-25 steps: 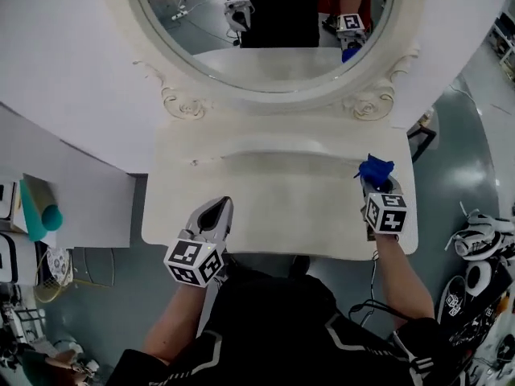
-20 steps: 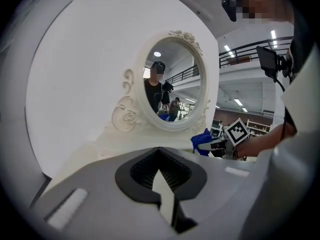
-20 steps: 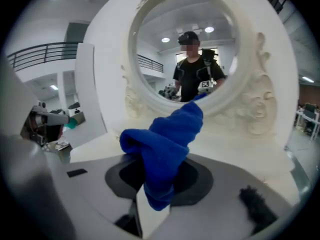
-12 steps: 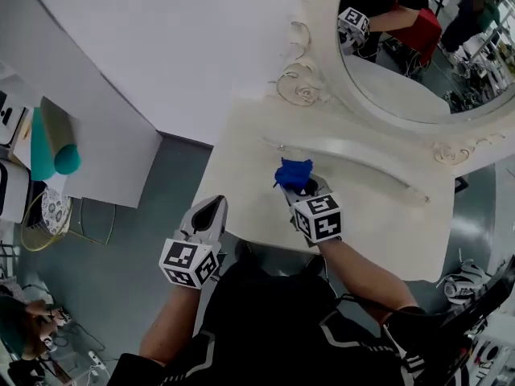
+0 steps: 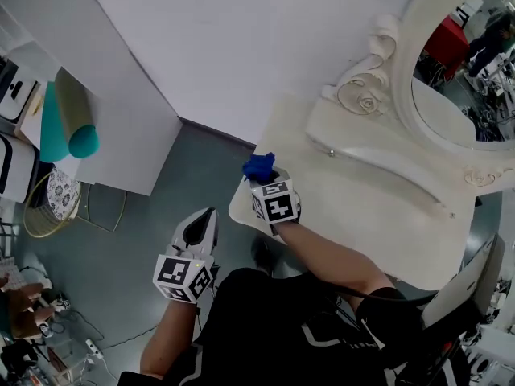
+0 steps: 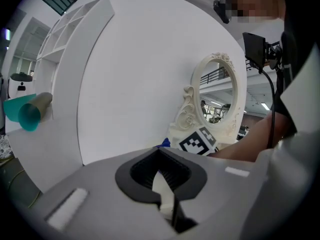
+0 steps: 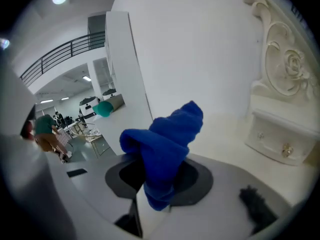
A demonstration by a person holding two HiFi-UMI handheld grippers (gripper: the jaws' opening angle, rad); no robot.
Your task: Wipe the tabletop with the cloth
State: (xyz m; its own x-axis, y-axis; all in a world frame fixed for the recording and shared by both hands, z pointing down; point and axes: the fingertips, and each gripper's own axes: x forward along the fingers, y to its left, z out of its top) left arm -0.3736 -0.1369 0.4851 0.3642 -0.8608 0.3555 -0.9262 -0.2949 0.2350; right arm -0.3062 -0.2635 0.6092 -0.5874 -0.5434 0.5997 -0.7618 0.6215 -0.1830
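Cloth [image 5: 259, 167] now at tabletop [image 5: 378, 211] corner

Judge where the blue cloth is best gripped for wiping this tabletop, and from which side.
By its bunched folds, as the right gripper has it. The blue cloth is clamped at its gathered base, taken from behind, and a loose wad sticks out past the jaws. That free end can likely press flat on the tabletop.
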